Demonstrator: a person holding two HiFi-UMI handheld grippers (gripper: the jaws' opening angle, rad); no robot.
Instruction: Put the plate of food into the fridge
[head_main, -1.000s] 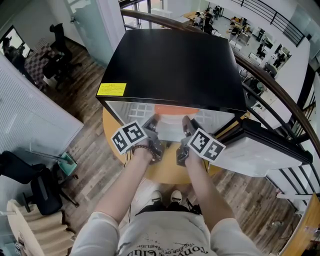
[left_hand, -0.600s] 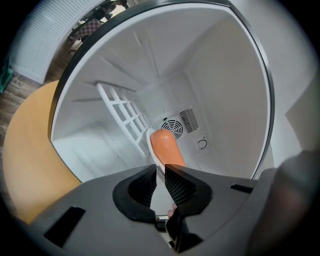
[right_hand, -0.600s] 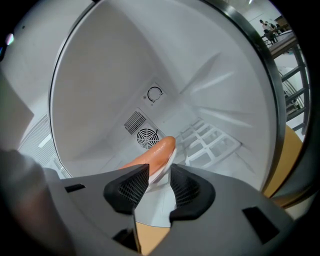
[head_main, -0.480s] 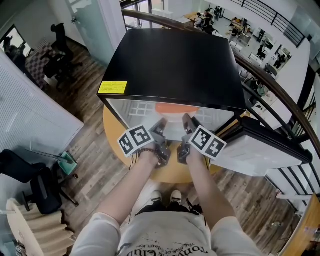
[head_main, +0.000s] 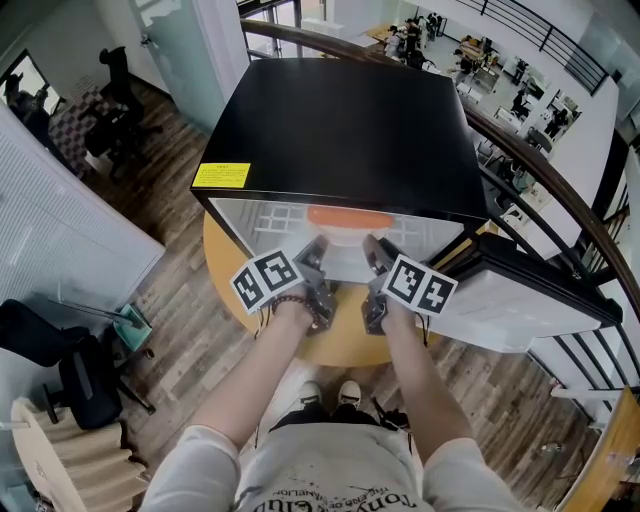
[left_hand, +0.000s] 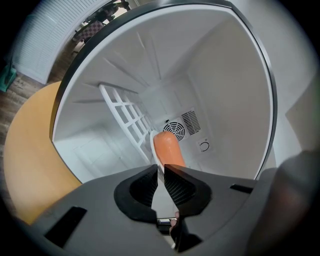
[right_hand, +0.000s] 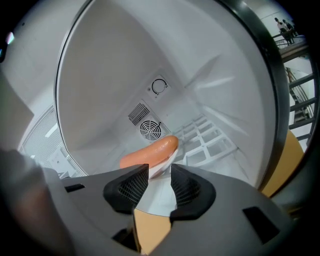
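Observation:
A white plate (left_hand: 152, 146) bearing an orange sausage (left_hand: 167, 147) lies inside the open black fridge (head_main: 350, 120), close to its mouth. In the head view only the sausage (head_main: 350, 214) shows under the fridge's top edge. My left gripper (left_hand: 161, 167) reaches into the opening, its jaws nearly together on the plate's near rim. My right gripper (right_hand: 160, 170) is beside it at the mouth. Its jaws are opening, and the plate (right_hand: 168, 161) with the sausage (right_hand: 150, 152) lies just beyond the tips, with no pad pressing on it. In the head view both grippers, left (head_main: 316, 250) and right (head_main: 372, 250), point into the fridge.
The fridge stands on a round wooden table (head_main: 340, 342). Its door (head_main: 520, 295) hangs open to the right, near a curved railing (head_main: 560, 190). A white wire shelf (left_hand: 127, 115) stands upright along one inner wall, and a fan vent (right_hand: 149, 130) is in the back wall.
My left gripper has edged right toward the fridge's mouth. The right hand has shifted slightly right and back. The sausage stays in place inside.

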